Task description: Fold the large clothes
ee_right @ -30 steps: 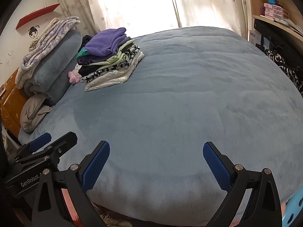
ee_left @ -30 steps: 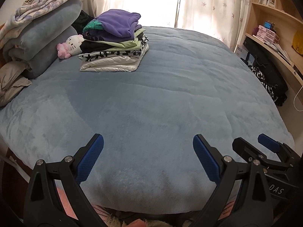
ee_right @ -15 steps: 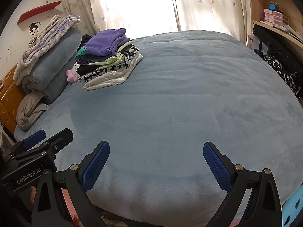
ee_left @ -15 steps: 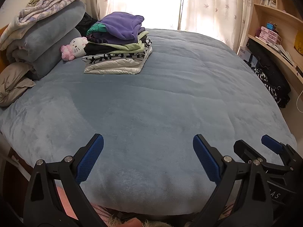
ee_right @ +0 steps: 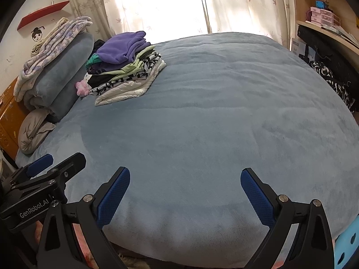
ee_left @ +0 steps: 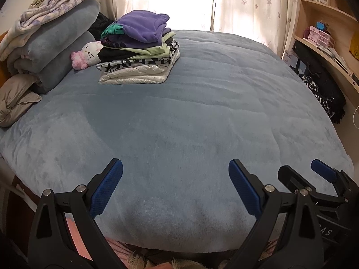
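Observation:
A stack of folded clothes [ee_left: 141, 51] with a purple garment on top rests at the far left of the blue-grey bed [ee_left: 190, 116]; the right wrist view shows the same stack of clothes [ee_right: 125, 67] on the bed [ee_right: 213, 123]. My left gripper [ee_left: 176, 188] hovers open over the bed's near edge, nothing between its blue pads. My right gripper [ee_right: 185, 194] is open too, empty, beside it. Each wrist view catches the other gripper at its side. No unfolded garment lies on the bed.
Rolled grey blankets [ee_left: 56, 47] and a beige pillow [ee_left: 15, 100] line the left edge, with a white-and-pink plush toy [ee_left: 88, 52] by the stack. Curtains [ee_left: 246, 4] hang behind. Wooden shelves [ee_left: 325, 35] and a dark bag [ee_left: 320, 83] stand on the right.
Both views have tilted slightly downward and pulled back, so the clothes stack sits lower in frame. Both grippers stay open and empty.

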The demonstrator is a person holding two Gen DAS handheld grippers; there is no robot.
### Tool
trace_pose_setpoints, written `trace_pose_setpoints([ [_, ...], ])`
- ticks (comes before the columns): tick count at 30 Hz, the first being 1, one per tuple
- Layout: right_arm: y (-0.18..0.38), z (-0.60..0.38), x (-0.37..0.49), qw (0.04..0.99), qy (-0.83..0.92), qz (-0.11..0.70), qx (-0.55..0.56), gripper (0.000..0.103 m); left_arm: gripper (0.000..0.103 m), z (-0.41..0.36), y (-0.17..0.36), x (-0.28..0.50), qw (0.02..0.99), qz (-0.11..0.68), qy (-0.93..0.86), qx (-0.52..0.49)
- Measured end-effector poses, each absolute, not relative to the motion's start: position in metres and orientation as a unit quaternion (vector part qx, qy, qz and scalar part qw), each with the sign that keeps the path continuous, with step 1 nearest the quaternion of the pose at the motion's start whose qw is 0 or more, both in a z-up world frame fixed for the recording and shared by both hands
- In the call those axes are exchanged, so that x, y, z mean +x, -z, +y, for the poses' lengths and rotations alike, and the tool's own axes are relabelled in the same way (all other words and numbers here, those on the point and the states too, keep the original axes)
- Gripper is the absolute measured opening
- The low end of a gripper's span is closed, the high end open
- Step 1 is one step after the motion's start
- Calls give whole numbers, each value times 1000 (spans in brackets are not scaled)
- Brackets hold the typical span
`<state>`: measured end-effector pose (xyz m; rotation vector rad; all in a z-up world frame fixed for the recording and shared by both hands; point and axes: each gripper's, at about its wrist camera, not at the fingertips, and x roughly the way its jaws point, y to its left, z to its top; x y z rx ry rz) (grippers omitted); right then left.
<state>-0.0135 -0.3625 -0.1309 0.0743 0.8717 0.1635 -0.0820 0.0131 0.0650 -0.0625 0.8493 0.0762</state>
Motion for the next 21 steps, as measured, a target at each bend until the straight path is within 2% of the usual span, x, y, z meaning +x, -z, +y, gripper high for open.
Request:
trace_pose_setpoints([
  [21, 143, -355, -15, 901, -70, 426, 38, 100, 93, 11, -58, -80, 906, 421, -38, -24],
])
